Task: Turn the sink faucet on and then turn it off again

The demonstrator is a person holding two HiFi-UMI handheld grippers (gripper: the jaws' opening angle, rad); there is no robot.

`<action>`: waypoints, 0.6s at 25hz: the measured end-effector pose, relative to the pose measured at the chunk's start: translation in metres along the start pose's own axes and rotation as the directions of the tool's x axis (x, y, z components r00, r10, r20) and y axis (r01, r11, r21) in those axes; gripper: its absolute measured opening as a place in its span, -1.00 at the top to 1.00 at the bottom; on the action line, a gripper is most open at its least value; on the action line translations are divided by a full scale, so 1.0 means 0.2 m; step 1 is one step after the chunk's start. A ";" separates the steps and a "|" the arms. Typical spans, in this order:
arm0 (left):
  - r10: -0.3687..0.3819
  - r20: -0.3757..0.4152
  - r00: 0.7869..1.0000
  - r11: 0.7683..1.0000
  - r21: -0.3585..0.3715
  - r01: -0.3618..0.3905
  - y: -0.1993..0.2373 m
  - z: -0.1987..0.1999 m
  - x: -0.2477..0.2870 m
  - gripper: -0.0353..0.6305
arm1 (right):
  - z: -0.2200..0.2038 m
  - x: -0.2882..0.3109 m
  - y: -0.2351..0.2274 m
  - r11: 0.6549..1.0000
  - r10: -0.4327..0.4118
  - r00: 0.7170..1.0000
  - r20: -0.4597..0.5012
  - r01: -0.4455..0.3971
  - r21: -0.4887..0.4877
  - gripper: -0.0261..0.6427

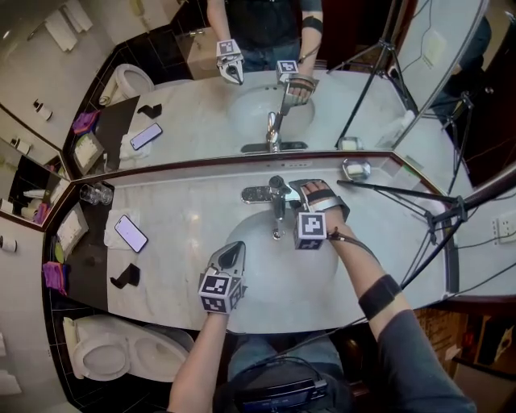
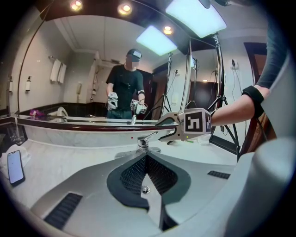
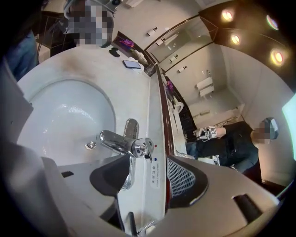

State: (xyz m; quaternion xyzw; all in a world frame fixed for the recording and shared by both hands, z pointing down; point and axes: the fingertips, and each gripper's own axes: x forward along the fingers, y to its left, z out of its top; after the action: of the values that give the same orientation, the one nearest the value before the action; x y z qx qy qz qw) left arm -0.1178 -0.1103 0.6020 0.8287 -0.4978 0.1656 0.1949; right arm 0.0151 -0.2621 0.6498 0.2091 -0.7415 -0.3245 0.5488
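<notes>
Head view: the right tool (image 1: 300, 190) sat beside the faucet (image 1: 276, 198) behind the sink (image 1: 270, 270), placed to work it, and the left tool (image 1: 233, 253) idled over the basin. Left gripper view: jaws pressed together, empty. Right gripper view: jaws spread, faucet (image 3: 124, 141) just ahead, untouched.

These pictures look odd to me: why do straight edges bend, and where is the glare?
Head view: the wide lens bows the counter, and the mirror doubles the faucet. Left gripper view: ceiling lights blow out white; corners go black. Right gripper view: tilted picture, spot lamps flare, faucet looks sharp.
</notes>
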 end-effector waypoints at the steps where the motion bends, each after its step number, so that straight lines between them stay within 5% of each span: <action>1: 0.000 -0.001 1.000 1.000 -0.003 0.000 0.00 0.00 0.00 0.93 | 0.02 0.02 0.00 1.000 0.006 1.000 0.002 -0.006 -0.018 0.15; 9: 0.011 -0.011 1.000 1.000 -0.016 -0.011 0.05 -0.04 0.02 0.93 | 0.05 0.12 0.07 0.995 0.090 0.996 -0.001 -0.090 -0.039 0.25; 15: 0.010 -0.019 1.000 0.999 -0.035 -0.010 0.05 -0.08 0.03 0.93 | 0.05 0.14 0.06 0.997 0.051 0.999 -0.007 -0.052 -0.061 0.40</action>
State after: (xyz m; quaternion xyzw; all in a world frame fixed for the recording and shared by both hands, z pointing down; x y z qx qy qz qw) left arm -0.1245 -0.1108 0.6204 0.8210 -0.5030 0.1655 0.2134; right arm -0.0017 -0.2702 0.6759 0.1740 -0.7348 -0.3321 0.5653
